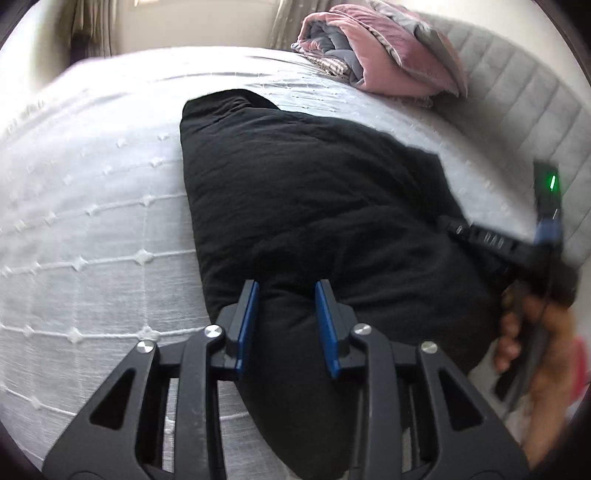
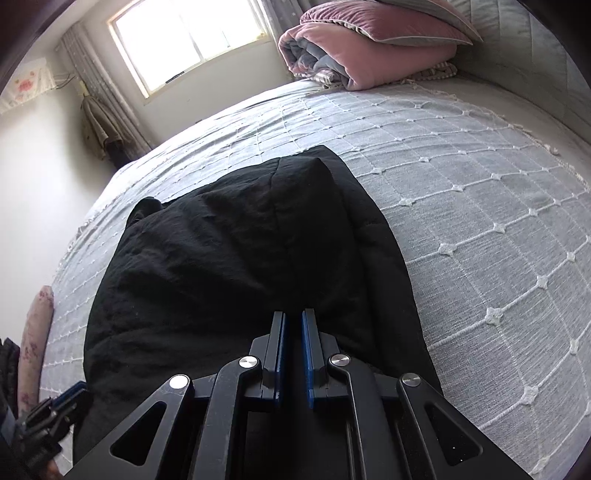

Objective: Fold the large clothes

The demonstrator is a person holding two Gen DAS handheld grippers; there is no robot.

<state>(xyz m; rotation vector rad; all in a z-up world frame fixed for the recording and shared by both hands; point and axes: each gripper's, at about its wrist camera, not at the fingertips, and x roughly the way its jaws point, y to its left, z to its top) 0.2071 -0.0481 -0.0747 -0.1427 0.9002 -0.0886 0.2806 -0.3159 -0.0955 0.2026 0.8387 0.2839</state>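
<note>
- The bed (image 2: 461, 192) fills both views, covered by a pale spread stitched in a grid with small tufts at the crossings; a grey padded headboard (image 1: 517, 110) curves along its far right edge.
- The black garment (image 1: 314, 206) lies bunched and puffy on the spread near the front edge of the bed, one narrower end reaching toward the far side.
- A rolled pink and grey quilt (image 2: 354, 55) sits at the head of the bed, well apart from the garment, with a pink pillow on top.
- A bright window (image 2: 192, 33) with curtains stands beyond the bed.
- The left gripper (image 1: 286, 306) hovers over the near end of the garment, its blue pads apart with dark cloth showing in the gap but not pinched.
- The right gripper (image 2: 293, 332) has its blue pads drawn almost together with only a thin slit between them, above the garment's near edge; whether cloth is caught in that slit cannot be told.
- A person's hand (image 1: 528, 332) holds the right gripper's handle at the right edge of the left wrist view.
</note>
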